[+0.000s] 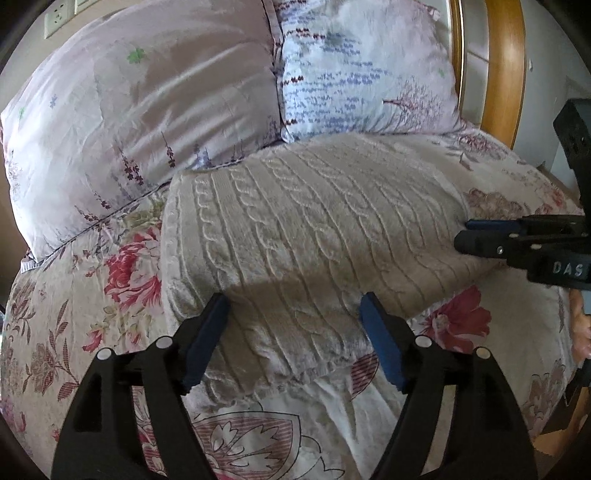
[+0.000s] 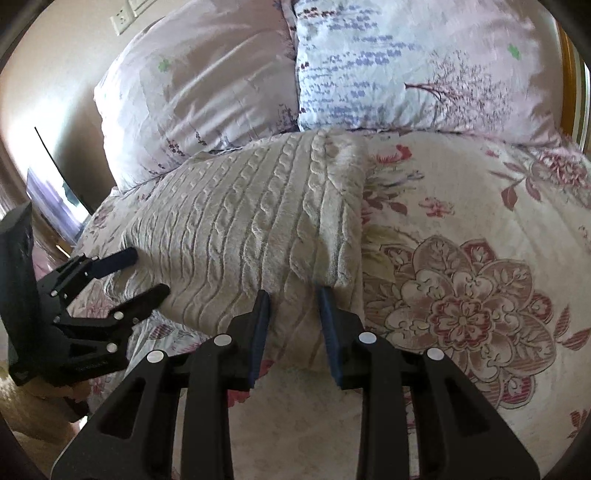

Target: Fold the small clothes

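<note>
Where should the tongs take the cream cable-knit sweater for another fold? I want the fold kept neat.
Grip the sweater at its near hem, one corner per side. That edge faces both open tongs, left and right, and lies thick and raised off the floral bedspread, so come in low from the near side.

Bedroom as we saw it.
We saw a floral bedspread (image 2: 461,295), two pillows (image 1: 129,129), a wooden headboard (image 1: 504,66), and wall sockets (image 2: 122,16).

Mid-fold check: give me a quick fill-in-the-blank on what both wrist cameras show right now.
The cream cable-knit sweater lies folded on the ___ bedspread.
Behind it sit ___ pillows.
The left tongs are ___, straddling the sweater's near edge.
The right tongs stand at the sweater's ___ edge.

Missing words: floral; two; open; near
</note>
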